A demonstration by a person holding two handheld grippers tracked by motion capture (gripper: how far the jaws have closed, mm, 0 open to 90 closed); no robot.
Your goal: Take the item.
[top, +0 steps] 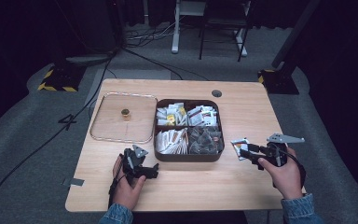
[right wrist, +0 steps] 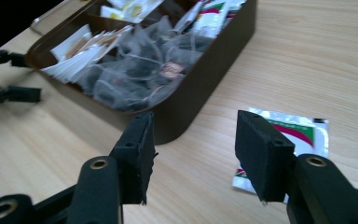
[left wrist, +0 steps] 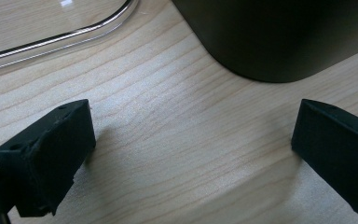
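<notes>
Landmark: the dark box with four compartments is sitting open on the table, its clear lid lying flat just to its left.
Packet: a white sachet is lying flat on the table just right of the box, outside it.
Right gripper: it is hovering just above the sachet, its fingers standing about half open with nothing between them.
Left gripper: it is resting on the table in front of the box's near left corner, fingers wide apart and empty.
Step in hand: judging by the layout, the sachet is lying loose beside the box, gripped by nothing.
Next move: it probably calls for either lowering the fingers around the flat sachet's edge, which is hard to pinch off a table, or reaching into the box for another packet.
</notes>
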